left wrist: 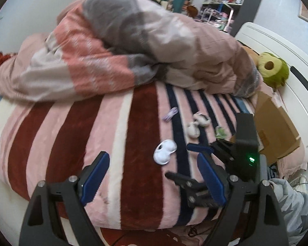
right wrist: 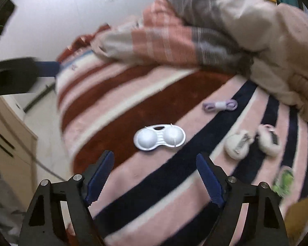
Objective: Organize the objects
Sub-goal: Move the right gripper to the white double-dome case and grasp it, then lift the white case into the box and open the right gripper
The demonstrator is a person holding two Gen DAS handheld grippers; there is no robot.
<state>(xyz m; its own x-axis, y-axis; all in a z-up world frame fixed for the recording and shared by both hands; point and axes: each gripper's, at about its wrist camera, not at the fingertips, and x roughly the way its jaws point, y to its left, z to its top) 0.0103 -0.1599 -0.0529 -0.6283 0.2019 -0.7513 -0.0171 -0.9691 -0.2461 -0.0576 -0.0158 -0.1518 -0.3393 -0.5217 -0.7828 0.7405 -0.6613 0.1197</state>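
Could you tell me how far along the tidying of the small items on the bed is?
Nothing looks put away yet. The white case, purple cord, two fluffy clips and green packet all lie loose on the striped blanket. Nothing is in hand: the left gripper and right gripper are both open and empty above it. All the gathering is left, perhaps into the cardboard box.
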